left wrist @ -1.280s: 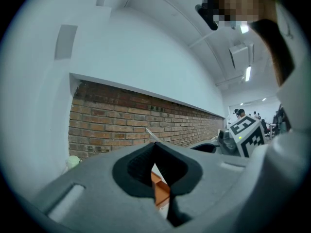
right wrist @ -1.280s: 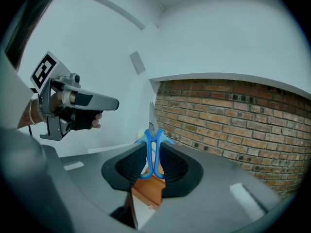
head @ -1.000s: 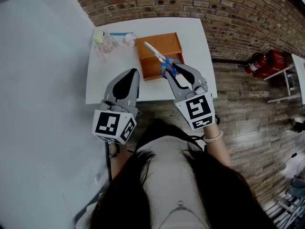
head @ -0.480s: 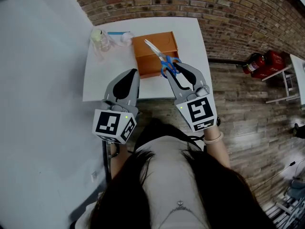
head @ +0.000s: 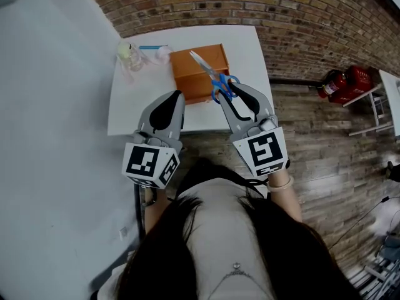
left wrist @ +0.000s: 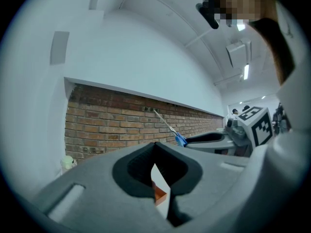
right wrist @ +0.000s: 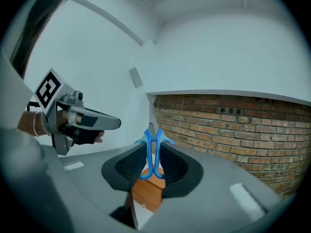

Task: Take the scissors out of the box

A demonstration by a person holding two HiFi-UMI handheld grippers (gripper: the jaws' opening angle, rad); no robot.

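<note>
1. Lifting clear is the step in hand, I judge: the right gripper (head: 229, 92) clamps the blue handles of the scissors (head: 211, 75), which hang above the box (head: 190, 87) with blades pointing away.
2. Keep the squeeze firm and raise until the blades clear the box's walls, then carry them sideways.
3. The left gripper (head: 170, 100), near-left of the box, has its jaws closed and is empty.
4. Nothing else shows inside the box.
</note>
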